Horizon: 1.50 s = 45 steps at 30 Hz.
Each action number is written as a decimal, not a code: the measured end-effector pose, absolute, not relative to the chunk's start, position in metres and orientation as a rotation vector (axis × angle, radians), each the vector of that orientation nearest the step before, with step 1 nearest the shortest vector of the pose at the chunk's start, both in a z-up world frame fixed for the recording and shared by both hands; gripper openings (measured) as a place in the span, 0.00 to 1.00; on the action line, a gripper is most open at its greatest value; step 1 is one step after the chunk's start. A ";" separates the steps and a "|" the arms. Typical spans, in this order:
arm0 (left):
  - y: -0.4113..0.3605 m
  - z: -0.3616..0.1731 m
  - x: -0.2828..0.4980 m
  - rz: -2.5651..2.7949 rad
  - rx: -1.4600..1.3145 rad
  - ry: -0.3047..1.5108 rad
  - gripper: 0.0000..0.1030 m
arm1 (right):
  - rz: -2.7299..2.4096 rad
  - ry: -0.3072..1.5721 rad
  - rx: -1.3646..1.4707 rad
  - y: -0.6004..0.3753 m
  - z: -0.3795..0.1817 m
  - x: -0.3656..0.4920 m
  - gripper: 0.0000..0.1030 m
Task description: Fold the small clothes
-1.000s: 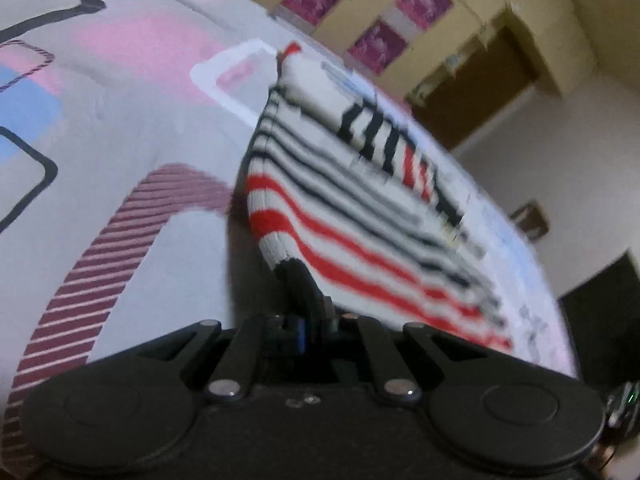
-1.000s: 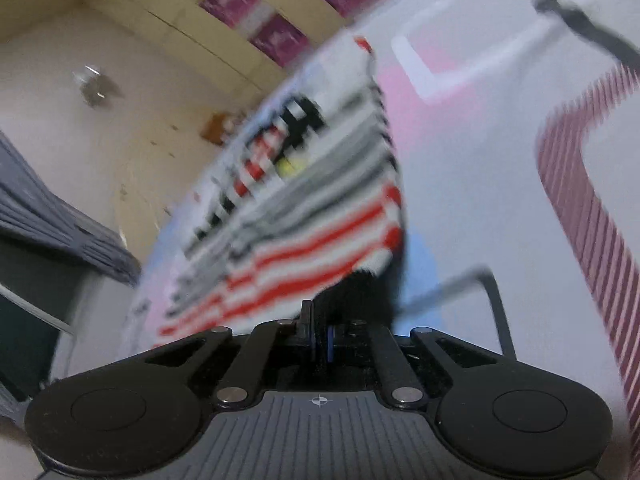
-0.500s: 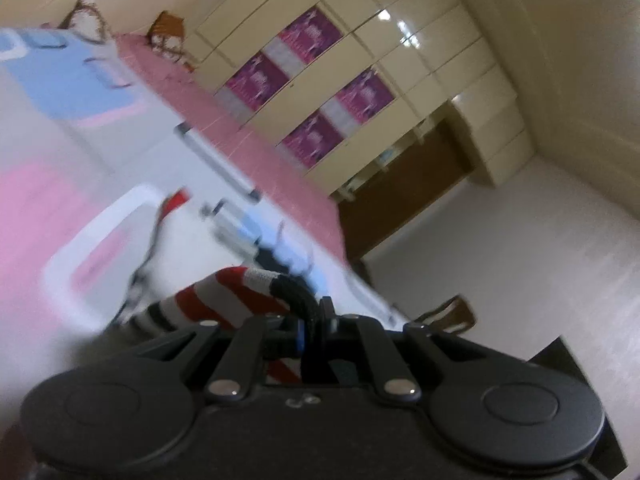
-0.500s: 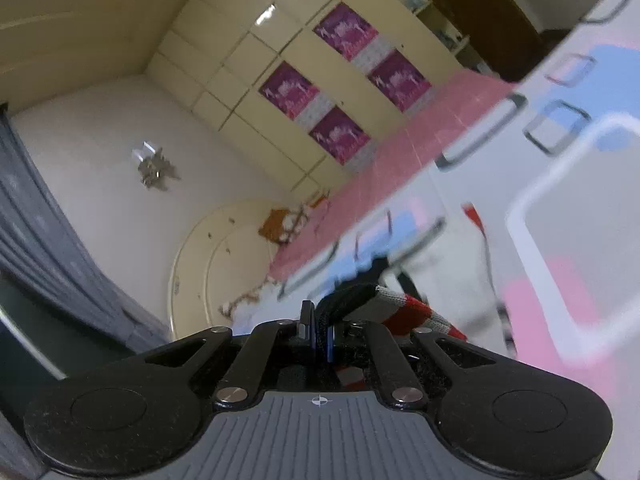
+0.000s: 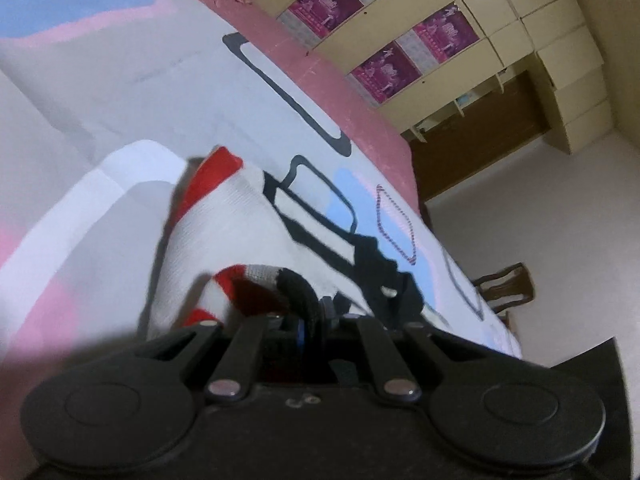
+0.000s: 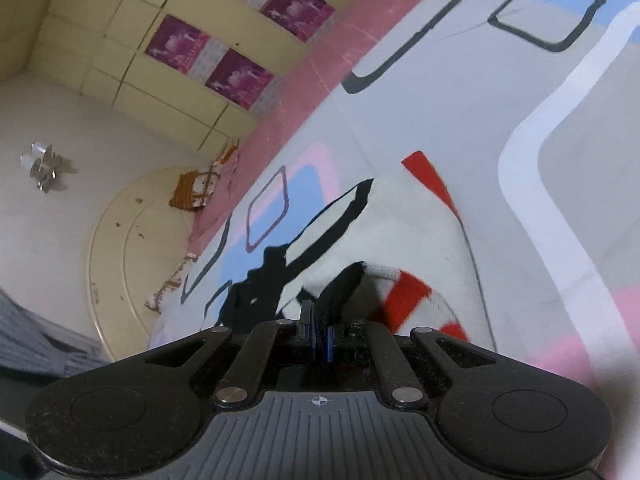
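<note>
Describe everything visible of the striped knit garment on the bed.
The white knit garment with red and black stripes lies on the patterned bedsheet, its striped, black-trimmed hem lifted and curled back over the white body. The left claw and right claw are each shut on that black edge. A red band marks its far end. The fabric looks ribbed and soft.

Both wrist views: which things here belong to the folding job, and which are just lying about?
Part of the job:
- striped knit garment, its hem pinched at two corners
- left gripper, shut on it
- right gripper, shut on it
- patterned bedsheet under it

Just lying about:
- wardrobe with purple panels
- wooden chair
- ceiling lamp
</note>
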<state>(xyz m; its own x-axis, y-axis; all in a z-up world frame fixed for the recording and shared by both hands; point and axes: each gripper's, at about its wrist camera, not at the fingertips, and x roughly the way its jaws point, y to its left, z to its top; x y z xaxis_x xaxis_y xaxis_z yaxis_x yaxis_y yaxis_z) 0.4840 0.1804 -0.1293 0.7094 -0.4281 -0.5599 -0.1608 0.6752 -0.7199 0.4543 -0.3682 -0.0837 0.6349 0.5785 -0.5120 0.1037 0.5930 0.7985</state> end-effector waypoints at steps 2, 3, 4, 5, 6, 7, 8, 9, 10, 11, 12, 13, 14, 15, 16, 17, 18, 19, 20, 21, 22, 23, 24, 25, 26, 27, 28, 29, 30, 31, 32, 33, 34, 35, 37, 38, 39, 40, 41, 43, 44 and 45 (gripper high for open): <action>0.183 -0.135 0.494 -0.210 -0.890 0.770 0.13 | 0.337 0.856 0.945 -0.371 -0.086 0.468 0.05; 0.184 -0.136 0.500 -0.215 -0.900 0.764 0.18 | 0.338 0.851 0.952 -0.371 -0.087 0.475 0.05; 0.185 -0.139 0.509 -0.223 -0.912 0.755 0.29 | 0.331 0.848 0.958 -0.371 -0.089 0.484 0.09; 0.184 -0.141 0.517 -0.227 -0.918 0.753 0.35 | 0.323 0.843 0.958 -0.370 -0.090 0.493 0.28; 0.182 -0.140 0.521 -0.232 -0.917 0.744 0.39 | 0.317 0.825 0.955 -0.370 -0.089 0.502 0.44; 0.181 -0.138 0.527 -0.237 -0.911 0.731 0.47 | 0.298 0.789 0.951 -0.370 -0.088 0.508 0.70; 0.184 -0.137 0.529 -0.234 -0.910 0.727 0.52 | 0.280 0.759 0.947 -0.371 -0.085 0.512 0.72; 0.184 -0.135 0.531 -0.235 -0.908 0.721 0.55 | 0.285 0.744 0.952 -0.370 -0.083 0.516 0.72; 0.185 -0.129 0.532 -0.234 -0.890 0.707 0.57 | 0.296 0.735 0.954 -0.371 -0.081 0.518 0.72; 0.186 -0.124 0.530 -0.227 -0.858 0.690 0.59 | 0.298 0.729 0.925 -0.372 -0.077 0.519 0.71; 0.186 -0.118 0.528 -0.225 -0.807 0.680 0.59 | 0.303 0.712 0.872 -0.373 -0.072 0.517 0.71; 0.185 -0.113 0.526 -0.218 -0.749 0.684 0.59 | 0.313 0.708 0.821 -0.371 -0.069 0.514 0.71; 0.184 -0.109 0.525 -0.207 -0.675 0.691 0.59 | 0.321 0.713 0.762 -0.369 -0.067 0.510 0.67; 0.183 -0.106 0.523 -0.210 -0.612 0.694 0.59 | 0.327 0.712 0.712 -0.367 -0.065 0.506 0.65; 0.180 -0.104 0.522 -0.219 -0.566 0.709 0.59 | 0.343 0.715 0.664 -0.364 -0.064 0.500 0.65; 0.176 -0.104 0.523 -0.223 -0.514 0.732 0.57 | 0.357 0.720 0.614 -0.362 -0.064 0.496 0.64; 0.170 -0.105 0.524 -0.228 -0.441 0.758 0.56 | 0.369 0.725 0.567 -0.359 -0.063 0.489 0.63; 0.165 -0.105 0.526 -0.229 -0.386 0.778 0.52 | 0.384 0.737 0.514 -0.354 -0.064 0.485 0.62; 0.160 -0.108 0.528 -0.234 -0.344 0.793 0.50 | 0.399 0.753 0.477 -0.348 -0.067 0.483 0.62; 0.155 -0.109 0.529 -0.246 -0.311 0.805 0.48 | 0.421 0.771 0.436 -0.341 -0.071 0.481 0.62; 0.149 -0.111 0.531 -0.246 -0.274 0.819 0.48 | 0.428 0.785 0.373 -0.329 -0.074 0.482 0.62; 0.142 -0.113 0.533 -0.239 -0.228 0.831 0.48 | 0.427 0.792 0.309 -0.320 -0.077 0.483 0.62; 0.136 -0.115 0.533 -0.229 -0.183 0.836 0.47 | 0.427 0.797 0.246 -0.311 -0.080 0.485 0.62; 0.130 -0.116 0.534 -0.214 -0.143 0.836 0.45 | 0.406 0.794 0.181 -0.301 -0.085 0.488 0.62; 0.129 -0.117 0.531 -0.206 -0.119 0.833 0.45 | 0.342 0.776 0.120 -0.295 -0.091 0.492 0.62; 0.127 -0.117 0.532 -0.200 -0.109 0.831 0.45 | 0.220 0.761 0.081 -0.293 -0.093 0.497 0.62; 0.128 -0.117 0.532 -0.198 -0.119 0.831 0.45 | 0.164 0.761 0.135 -0.304 -0.095 0.499 0.62; 0.130 -0.117 0.531 -0.200 -0.133 0.829 0.43 | 0.154 0.748 0.237 -0.314 -0.093 0.501 0.58; 0.133 -0.116 0.531 -0.202 -0.141 0.825 0.42 | 0.164 0.726 0.314 -0.321 -0.090 0.498 0.58; 0.135 -0.115 0.530 -0.201 -0.146 0.824 0.40 | 0.181 0.717 0.323 -0.322 -0.087 0.495 0.58; 0.136 -0.115 0.530 -0.208 -0.151 0.823 0.40 | 0.203 0.716 0.310 -0.321 -0.085 0.491 0.58; 0.137 -0.116 0.529 -0.216 -0.153 0.822 0.40 | 0.244 0.720 0.297 -0.318 -0.085 0.488 0.58; 0.135 -0.116 0.530 -0.215 -0.145 0.825 0.40 | 0.286 0.729 0.275 -0.313 -0.085 0.486 0.58; 0.133 -0.117 0.531 -0.213 -0.134 0.828 0.39 | 0.308 0.746 0.230 -0.305 -0.088 0.486 0.58; 0.127 -0.116 0.533 -0.200 -0.109 0.827 0.34 | 0.289 0.799 0.101 -0.287 -0.097 0.491 0.50; 0.124 -0.116 0.534 -0.187 -0.080 0.825 0.17 | 0.281 0.803 0.050 -0.281 -0.101 0.494 0.41; 0.120 -0.116 0.533 -0.174 -0.043 0.815 0.07 | 0.283 0.785 0.013 -0.273 -0.104 0.494 0.34; 0.120 -0.115 0.532 -0.168 -0.040 0.796 0.05 | 0.294 0.771 -0.005 -0.269 -0.104 0.492 0.15; 0.121 -0.115 0.529 -0.146 -0.059 0.767 0.05 | 0.291 0.757 -0.020 -0.265 -0.102 0.491 0.05; 0.126 -0.111 0.518 -0.103 -0.084 0.699 0.05 | 0.268 0.706 -0.022 -0.270 -0.096 0.488 0.02; 0.128 -0.111 0.514 -0.076 -0.089 0.678 0.05 | 0.247 0.685 -0.014 -0.275 -0.092 0.483 0.02; 0.130 -0.113 0.513 -0.060 -0.093 0.685 0.05 | 0.219 0.680 -0.012 -0.279 -0.094 0.482 0.02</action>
